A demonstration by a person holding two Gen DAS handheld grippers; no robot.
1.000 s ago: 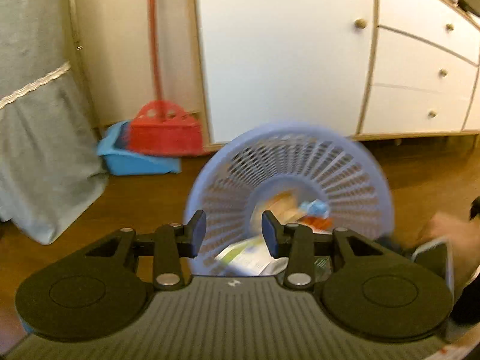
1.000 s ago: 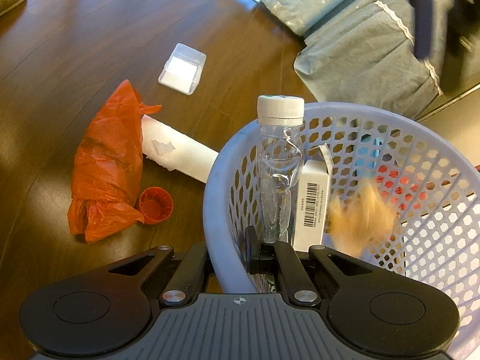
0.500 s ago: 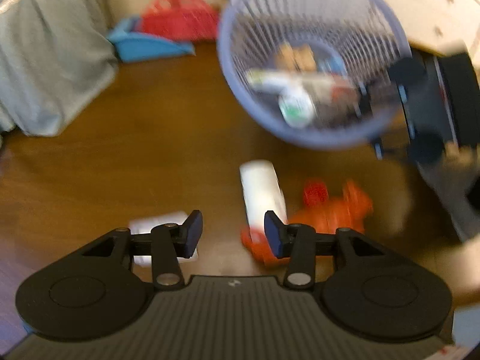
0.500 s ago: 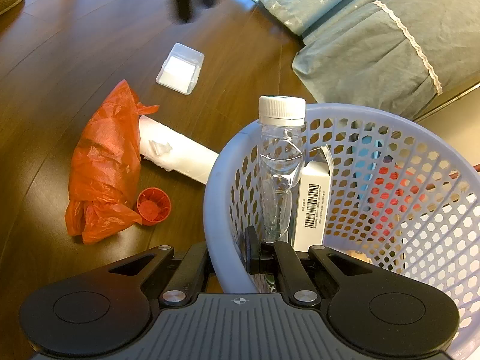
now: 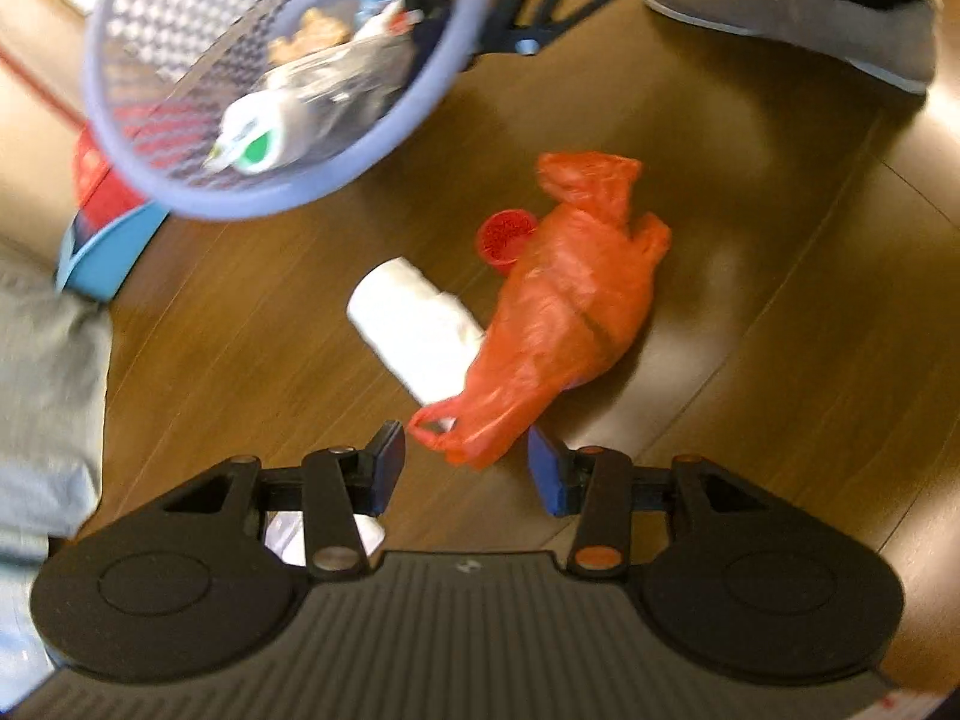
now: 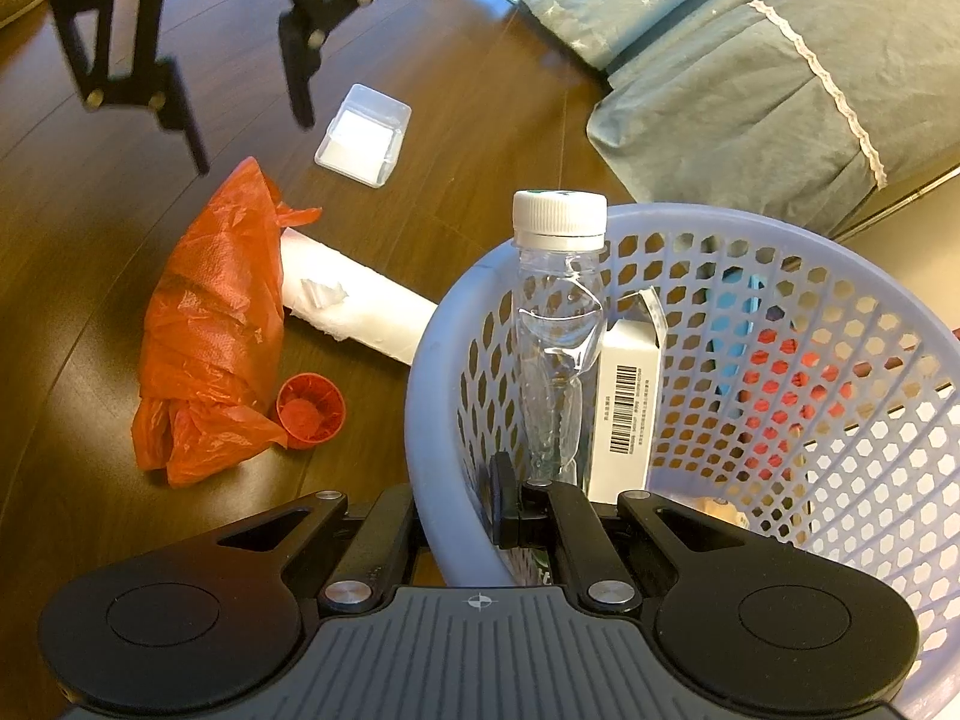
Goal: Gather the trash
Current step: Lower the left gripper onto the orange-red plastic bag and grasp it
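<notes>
My right gripper (image 6: 453, 510) is shut on the rim of the lilac mesh basket (image 6: 432, 396), one finger inside and one outside. In the basket stand a clear bottle (image 6: 558, 330) and a white barcode box (image 6: 627, 414). On the wooden floor lie an orange plastic bag (image 5: 570, 312), a white paper roll (image 5: 420, 324) partly under it, and a red cap (image 5: 504, 237). My left gripper (image 5: 467, 468) is open just above the floor, and the bag's near end lies between its fingers. The right wrist view shows the left gripper (image 6: 249, 138) above the bag (image 6: 210, 330).
A clear plastic box (image 6: 363, 135) lies on the floor beyond the bag. Grey-green bedding (image 6: 750, 60) hangs at the right. A blue dustpan (image 5: 102, 252) sits by the wall. A person's grey shoe (image 5: 810, 18) stands near the basket (image 5: 288, 198).
My left gripper swung away from the basket and down to the floor, ending over the orange bag's end. The right gripper kept its hold on the basket rim.
</notes>
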